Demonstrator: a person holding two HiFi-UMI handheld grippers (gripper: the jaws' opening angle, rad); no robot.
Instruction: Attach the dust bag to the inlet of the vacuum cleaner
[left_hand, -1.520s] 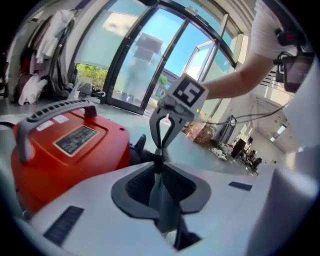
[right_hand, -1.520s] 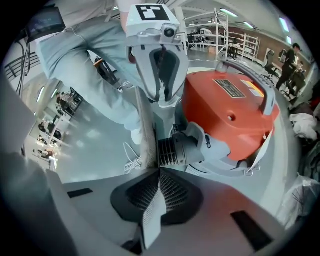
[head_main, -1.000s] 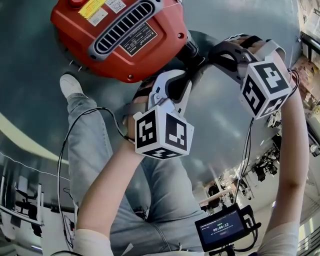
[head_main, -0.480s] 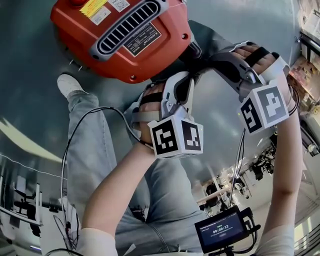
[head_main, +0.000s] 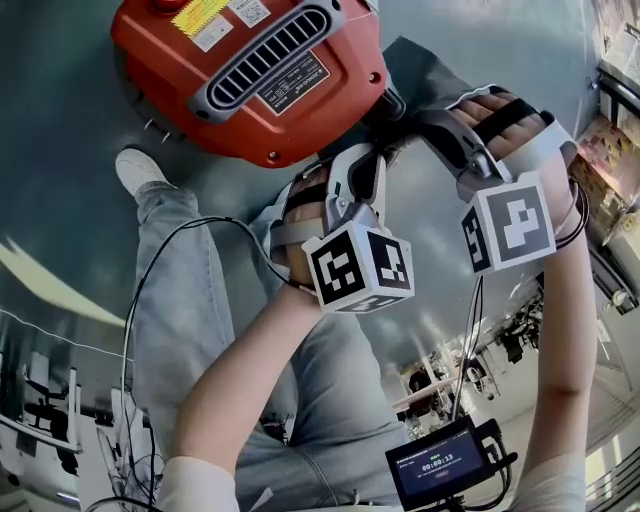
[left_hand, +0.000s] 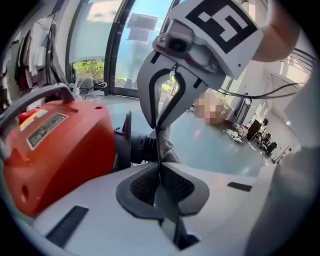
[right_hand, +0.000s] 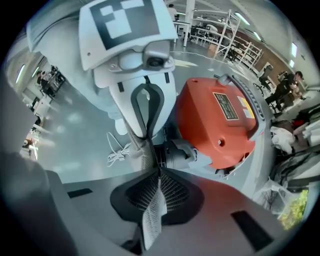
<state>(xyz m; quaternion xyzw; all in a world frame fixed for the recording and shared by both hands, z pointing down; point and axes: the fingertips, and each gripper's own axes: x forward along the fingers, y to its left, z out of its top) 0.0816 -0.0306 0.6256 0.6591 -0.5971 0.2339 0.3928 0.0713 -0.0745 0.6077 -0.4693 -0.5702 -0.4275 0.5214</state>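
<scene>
The red vacuum cleaner (head_main: 250, 70) lies on the floor, its black inlet (head_main: 388, 103) pointing right. Both grippers meet at that inlet. My left gripper (head_main: 380, 148) comes in from below and my right gripper (head_main: 415, 122) from the right. In the left gripper view, the left gripper (left_hand: 160, 170) is shut on a thin edge of the grey dust bag (left_hand: 166, 146), just short of the inlet (left_hand: 142, 147). The right gripper (right_hand: 159, 175) is shut on a mesh strip of the bag (right_hand: 150, 220) beside the inlet (right_hand: 175, 156). Grey cloth (head_main: 425, 75) trails past the inlet.
The person's leg in jeans and a white shoe (head_main: 135, 170) stand left of the vacuum. A white cord (right_hand: 117, 150) lies coiled on the floor. A small screen (head_main: 440, 465) hangs at the lower right. Shelves and people are far off.
Both grippers have tilted while their tips stay at the inlet. The left marker cube has swung right and the right one down and inward.
</scene>
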